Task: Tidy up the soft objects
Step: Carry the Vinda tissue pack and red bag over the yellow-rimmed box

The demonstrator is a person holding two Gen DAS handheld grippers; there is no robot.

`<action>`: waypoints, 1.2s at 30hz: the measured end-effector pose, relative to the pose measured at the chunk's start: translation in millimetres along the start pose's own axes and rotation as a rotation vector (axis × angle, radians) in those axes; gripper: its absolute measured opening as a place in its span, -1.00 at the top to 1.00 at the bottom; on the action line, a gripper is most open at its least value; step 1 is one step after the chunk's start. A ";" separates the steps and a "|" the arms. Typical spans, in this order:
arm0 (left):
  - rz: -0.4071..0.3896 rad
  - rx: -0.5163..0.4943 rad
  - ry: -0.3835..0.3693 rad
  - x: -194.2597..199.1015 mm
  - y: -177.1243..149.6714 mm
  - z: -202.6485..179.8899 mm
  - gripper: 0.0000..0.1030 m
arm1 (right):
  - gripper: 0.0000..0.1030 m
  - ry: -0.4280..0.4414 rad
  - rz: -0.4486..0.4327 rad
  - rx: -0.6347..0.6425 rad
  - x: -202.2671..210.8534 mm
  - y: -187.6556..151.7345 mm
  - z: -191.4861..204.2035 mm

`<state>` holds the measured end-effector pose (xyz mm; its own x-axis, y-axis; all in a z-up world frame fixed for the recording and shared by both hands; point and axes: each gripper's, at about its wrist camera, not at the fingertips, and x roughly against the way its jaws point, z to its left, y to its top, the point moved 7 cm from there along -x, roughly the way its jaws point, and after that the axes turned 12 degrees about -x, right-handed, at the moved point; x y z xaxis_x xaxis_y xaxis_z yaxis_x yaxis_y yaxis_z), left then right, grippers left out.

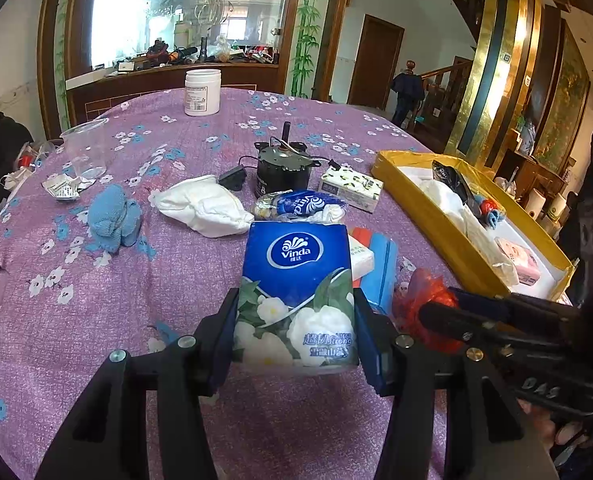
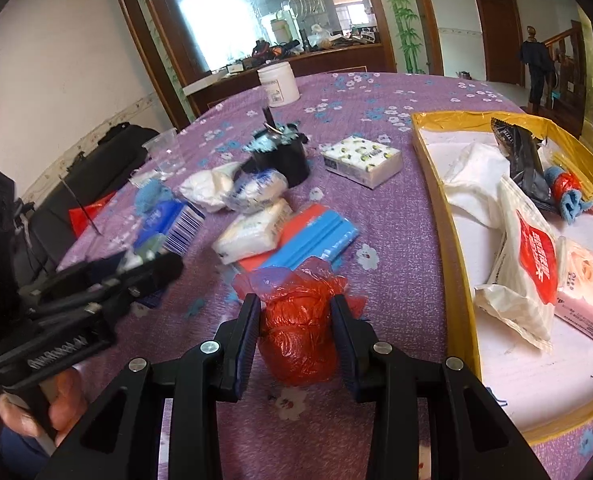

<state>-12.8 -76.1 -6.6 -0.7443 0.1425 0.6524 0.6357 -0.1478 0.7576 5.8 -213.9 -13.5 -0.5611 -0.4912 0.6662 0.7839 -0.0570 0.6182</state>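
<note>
Clamping Vinda tissue pack [image 1: 296, 292] in left tool [image 1: 294, 332], red plastic bag [image 2: 296, 336] in right tool [image 2: 294, 336]; gold box [image 2: 456, 240] lying right, nearer right.

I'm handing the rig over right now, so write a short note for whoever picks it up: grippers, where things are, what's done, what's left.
Left gripper: shut on the blue Vinda tissue pack, over the purple tablecloth.
Right gripper: shut on the red plastic bag bundle, beside the yellow box.
Done: the box already holds a wet-wipes pack, a pink tissue pack, a black wrapper and white cloth.
Left: box both held items, then probably the white cloth, blue knit piece, and patterned tissue pack. The motor and white jar look hard; likely leave them.
</note>
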 end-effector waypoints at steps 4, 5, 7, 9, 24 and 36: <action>0.004 0.013 -0.038 2.2 -0.5 -4.4 0.00 | 0.25 0.004 -0.041 0.011 20.6 9.7 4.5; 0.004 0.011 -0.041 2.0 0.3 -6.3 0.00 | 0.25 0.005 -0.049 0.007 24.8 11.5 3.4; 0.000 0.000 -0.046 2.8 2.8 -11.7 0.00 | 0.25 0.010 -0.058 -0.005 30.8 14.1 -0.2; -0.006 -0.010 -0.055 4.5 5.8 -17.9 0.00 | 0.25 0.023 -0.067 -0.026 36.5 17.4 -4.4; -0.007 -0.081 -0.157 4.0 37.9 -76.8 0.00 | 0.25 -0.015 -0.211 -0.207 94.0 52.1 -75.5; 0.000 -0.223 -0.254 -5.5 68.3 -178.7 0.00 | 0.25 -0.080 -0.316 -0.365 138.4 64.3 -156.9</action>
<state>-1.9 -261.9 38.1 -0.6516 0.3772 0.6581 0.5546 -0.3548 0.7526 20.3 -421.9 53.0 -0.7942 -0.3334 0.5080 0.6057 -0.5006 0.6185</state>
